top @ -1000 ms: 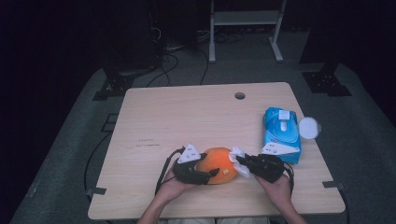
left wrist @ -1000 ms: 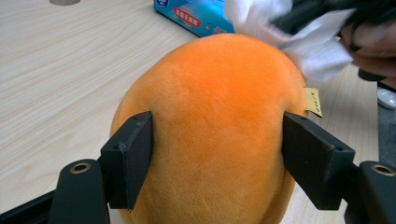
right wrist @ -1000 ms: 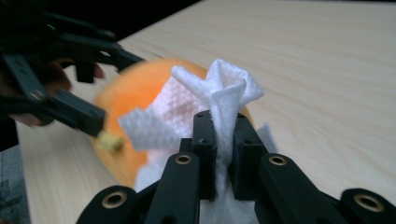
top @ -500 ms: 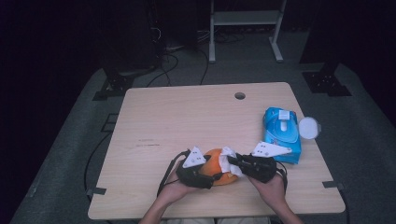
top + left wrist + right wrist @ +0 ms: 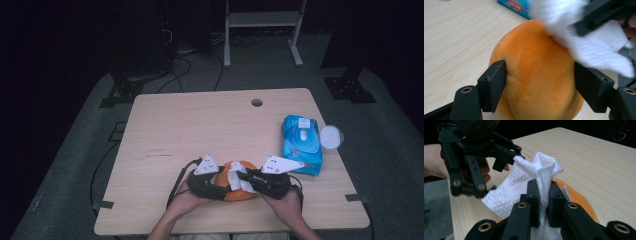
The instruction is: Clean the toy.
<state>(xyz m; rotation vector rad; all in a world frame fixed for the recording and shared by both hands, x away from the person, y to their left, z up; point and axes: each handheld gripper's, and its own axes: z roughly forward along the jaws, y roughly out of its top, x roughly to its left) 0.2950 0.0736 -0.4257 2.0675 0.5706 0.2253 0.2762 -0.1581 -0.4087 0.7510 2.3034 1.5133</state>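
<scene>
An orange plush ball lies near the table's front edge, and my left gripper is shut on it, one jaw pressed into each side. My right gripper is shut on a white wipe, which it holds against the top of the ball. In the left gripper view the white wipe drapes over the ball's upper right, blurred. The right gripper view has the orange ball under the wipe, with the left gripper behind it.
A blue pack of wipes lies at the right of the wooden table, and a round white lid rests beside it at the table's edge. A cable hole is at the back. Both hands hold the grippers at the front edge.
The right gripper has moved left with the wipe, from the ball's right side onto its top. The left gripper has stayed clamped on the ball.
</scene>
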